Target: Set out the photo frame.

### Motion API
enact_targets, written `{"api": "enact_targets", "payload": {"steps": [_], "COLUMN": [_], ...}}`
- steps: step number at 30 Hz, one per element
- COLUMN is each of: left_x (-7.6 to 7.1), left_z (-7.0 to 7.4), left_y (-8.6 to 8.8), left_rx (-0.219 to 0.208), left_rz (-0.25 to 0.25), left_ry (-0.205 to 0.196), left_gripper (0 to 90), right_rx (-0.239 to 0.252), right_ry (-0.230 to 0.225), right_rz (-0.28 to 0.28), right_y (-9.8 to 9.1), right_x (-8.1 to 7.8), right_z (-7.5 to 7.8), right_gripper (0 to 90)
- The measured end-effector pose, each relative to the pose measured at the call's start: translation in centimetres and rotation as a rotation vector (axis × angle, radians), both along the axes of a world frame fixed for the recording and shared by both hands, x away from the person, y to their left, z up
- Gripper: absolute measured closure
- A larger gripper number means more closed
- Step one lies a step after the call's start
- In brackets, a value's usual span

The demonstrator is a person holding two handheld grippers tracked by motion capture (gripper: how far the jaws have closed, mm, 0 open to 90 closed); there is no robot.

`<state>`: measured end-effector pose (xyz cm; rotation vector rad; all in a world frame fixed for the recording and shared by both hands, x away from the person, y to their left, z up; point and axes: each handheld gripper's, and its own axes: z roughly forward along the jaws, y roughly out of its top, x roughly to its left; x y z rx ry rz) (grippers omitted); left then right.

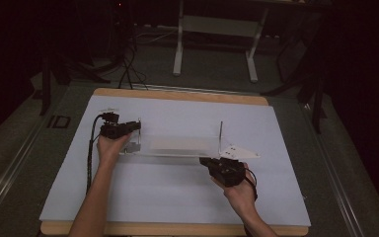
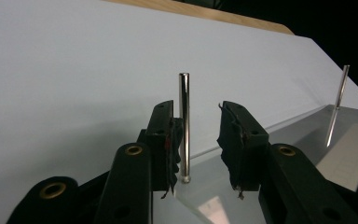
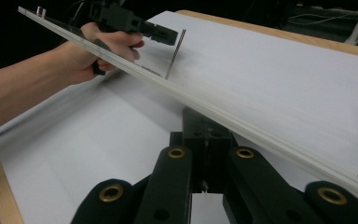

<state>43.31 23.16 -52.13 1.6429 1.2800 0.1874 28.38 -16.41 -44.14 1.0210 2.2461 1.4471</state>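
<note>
On white table cover (image 1: 177, 197), clear plate (image 1: 177, 145) is lying. Your left gripper (image 2: 198, 140) is standing released around left metal pin (image 2: 184, 126); your right gripper (image 3: 205, 140) is clenching plate's near edge.

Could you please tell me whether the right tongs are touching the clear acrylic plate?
Touching. In the right gripper view the right tongs are shut on the near edge of the clear acrylic plate.
</note>
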Motion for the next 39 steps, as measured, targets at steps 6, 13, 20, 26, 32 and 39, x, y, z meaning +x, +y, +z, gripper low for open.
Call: {"api": "enact_targets", "payload": {"steps": [6,13,20,26,32,39], "left_x": [-1.2,-2.1,-3.1,-4.2,-5.0,-5.8], "left_z": [0.5,0.7,1.3,1.8,2.0,2.0], "left_y": [0.3,0.6,1.1,1.6,2.0,2.6], "left_rx": [-0.034,-0.039,-0.029,-0.010,-0.002,-0.006], "left_rz": [-0.008,-0.020,-0.035,-0.059,-0.061,-0.050], "left_ry": [-0.050,-0.077,-0.114,-0.154,-0.173,-0.185], "left_gripper": [64.6,63.7,63.1,62.3,60.9,59.3], "right_rx": [0.010,0.011,0.019,0.026,0.033,0.041], "right_ry": [-0.005,-0.006,-0.009,-0.011,-0.016,-0.015], "right_rz": [-0.011,-0.022,-0.027,-0.033,-0.038,-0.043], "right_y": [-0.2,-0.5,-0.5,-0.4,-0.3,-0.3], "right_x": [0.4,0.9,1.3,1.7,2.2,2.8], "right_z": [0.3,0.7,1.0,1.3,1.7,2.1], "right_gripper": [90.0,90.0,90.0,90.0,90.0,90.0]}}
